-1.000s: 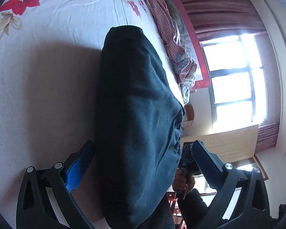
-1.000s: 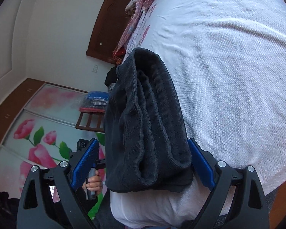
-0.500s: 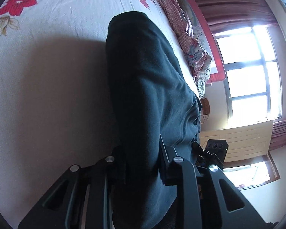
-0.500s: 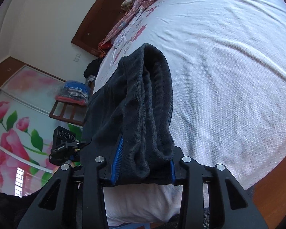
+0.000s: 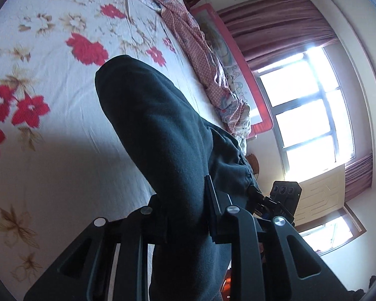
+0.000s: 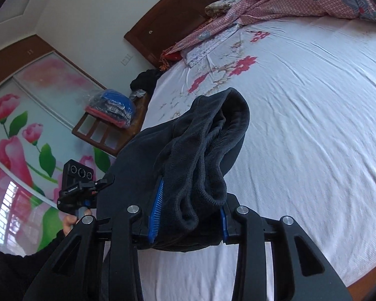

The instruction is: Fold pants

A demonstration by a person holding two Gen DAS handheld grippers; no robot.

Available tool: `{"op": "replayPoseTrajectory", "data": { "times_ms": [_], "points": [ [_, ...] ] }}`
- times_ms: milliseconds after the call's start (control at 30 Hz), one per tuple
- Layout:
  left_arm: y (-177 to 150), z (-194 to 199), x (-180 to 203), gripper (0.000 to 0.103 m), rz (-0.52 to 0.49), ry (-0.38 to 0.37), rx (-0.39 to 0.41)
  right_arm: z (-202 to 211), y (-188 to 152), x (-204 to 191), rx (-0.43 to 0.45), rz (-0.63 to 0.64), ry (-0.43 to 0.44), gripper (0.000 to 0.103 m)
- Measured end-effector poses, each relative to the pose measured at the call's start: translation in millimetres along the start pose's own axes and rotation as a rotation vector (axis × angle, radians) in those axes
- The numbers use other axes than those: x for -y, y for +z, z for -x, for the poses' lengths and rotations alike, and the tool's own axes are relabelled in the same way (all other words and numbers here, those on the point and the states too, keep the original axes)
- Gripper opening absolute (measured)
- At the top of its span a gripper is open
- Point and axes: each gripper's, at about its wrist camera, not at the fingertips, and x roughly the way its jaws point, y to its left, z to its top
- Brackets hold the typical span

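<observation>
Lifted off the floral sheet, bunched dark fleece pants, apparently ribbed, both tools clamping them.

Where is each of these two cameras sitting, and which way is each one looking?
Left wrist: on the left gripper, looking along fingers clamped on the dark pants, over the floral bed towards the window.
Right wrist: on the right gripper, clamped on the pants' bunched end, facing the headboard; a hand shows.
Shared: pants, bed, each other's gripper.
</observation>
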Motion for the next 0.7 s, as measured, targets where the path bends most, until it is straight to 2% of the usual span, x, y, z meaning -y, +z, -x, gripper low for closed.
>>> {"op": "replayPoseTrajectory", "data": {
  "times_ms": [100, 200, 267, 300, 333, 367, 400, 433, 467, 500, 600, 700],
  "points": [
    [19.6, 35.5, -11.1, 0.022, -0.014, 0.048, 0.049, -35.2, 6.9, -9.1, -0.008, -0.019, 0.033, 0.035],
    [26.0, 58.3, -31.3, 0.022, -0.034, 0.119, 0.064, -76.3, -3.1, -6.1, -0.028, -0.044, 0.052, 0.035],
    [25.8, 61.3, -58.4, 0.024, -0.02, 0.179, 0.052, -110.6, -18.0, 4.6, -0.071, -0.057, 0.014, 0.035],
    [25.1, 59.8, -75.3, 0.03, 0.009, 0.219, 0.05, -126.6, -28.5, 17.0, -0.106, -0.102, 0.013, 0.037],
    [22.9, 58.7, -96.7, 0.047, 0.042, 0.289, 0.041, -139.5, -40.7, 29.6, -0.141, -0.156, -0.031, 0.048],
    [17.1, 50.2, -114.7, 0.05, 0.085, 0.342, 0.022, -140.4, -49.7, 39.6, -0.123, -0.192, -0.034, 0.053],
    [10.6, 51.7, -132.7, 0.051, 0.139, 0.373, 0.022, -131.3, -54.8, 43.7, -0.072, -0.212, 0.021, 0.053],
    [0.1, 52.5, -142.2, 0.066, 0.16, 0.361, 0.049, -122.5, -57.4, 45.0, -0.048, -0.24, 0.036, 0.056],
    [-9.3, 60.8, -147.6, 0.076, 0.173, 0.326, 0.091, -113.3, -58.9, 46.9, -0.039, -0.278, 0.03, 0.056],
    [-15.9, 70.4, -149.5, 0.082, 0.19, 0.305, 0.136, -102.5, -59.9, 47.6, -0.023, -0.296, 0.034, 0.056],
    [-28.6, 95.2, -137.8, 0.085, 0.178, 0.287, 0.232, -70.6, -54.2, 34.9, 0.042, -0.272, 0.028, 0.056],
    [-37.2, 105.1, -100.4, 0.092, 0.079, 0.322, 0.28, -65.1, -45.2, 10.5, 0.057, -0.247, 0.124, 0.056]
  ]
}}
